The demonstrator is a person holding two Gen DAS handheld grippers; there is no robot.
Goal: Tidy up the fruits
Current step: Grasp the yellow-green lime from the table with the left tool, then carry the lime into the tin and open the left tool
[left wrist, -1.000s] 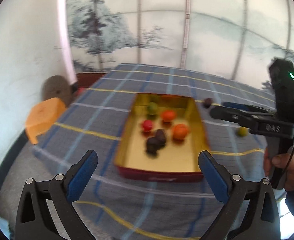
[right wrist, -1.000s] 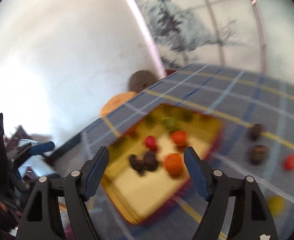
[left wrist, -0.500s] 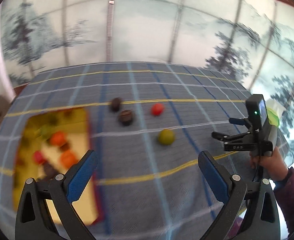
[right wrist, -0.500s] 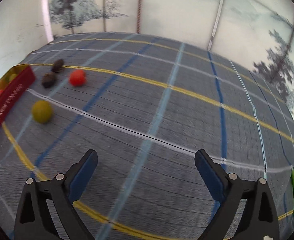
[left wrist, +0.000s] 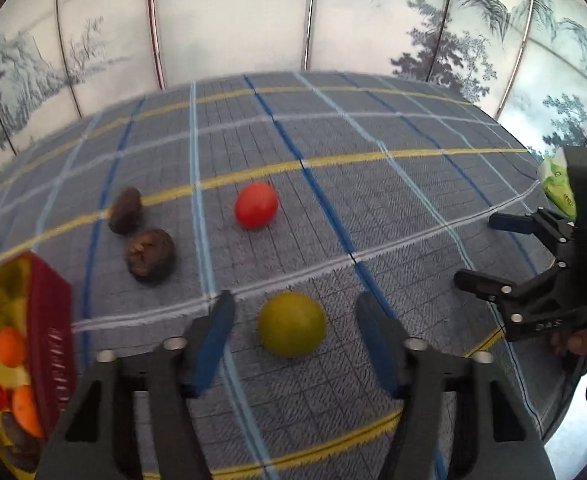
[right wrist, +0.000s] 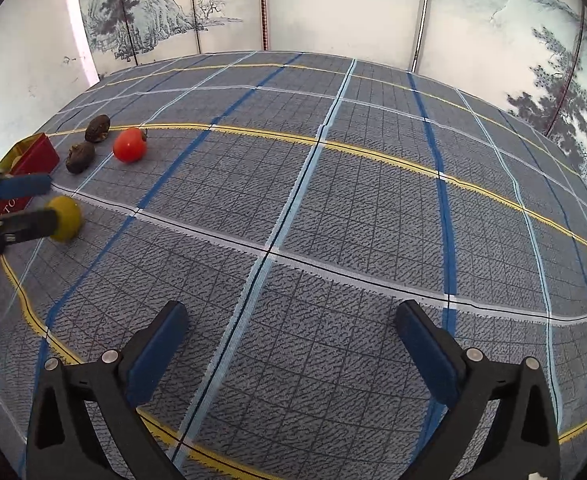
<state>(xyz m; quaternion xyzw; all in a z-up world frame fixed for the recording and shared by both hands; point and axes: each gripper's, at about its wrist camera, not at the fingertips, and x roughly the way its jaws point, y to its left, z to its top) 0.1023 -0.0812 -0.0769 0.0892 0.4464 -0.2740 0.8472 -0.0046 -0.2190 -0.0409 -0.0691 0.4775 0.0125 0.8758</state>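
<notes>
The left hand-held gripper [left wrist: 293,320] has its fingers apart on either side of the yellow-green fruit [left wrist: 292,323], which sits on the table [left wrist: 373,200] just right of the red tray [left wrist: 49,320]. To grip well, I judge it should centre the fruit between the pads and squeeze gently so it cannot roll. The right hand-held gripper [right wrist: 289,344] hangs spread and empty, well apart from the fruit.
</notes>
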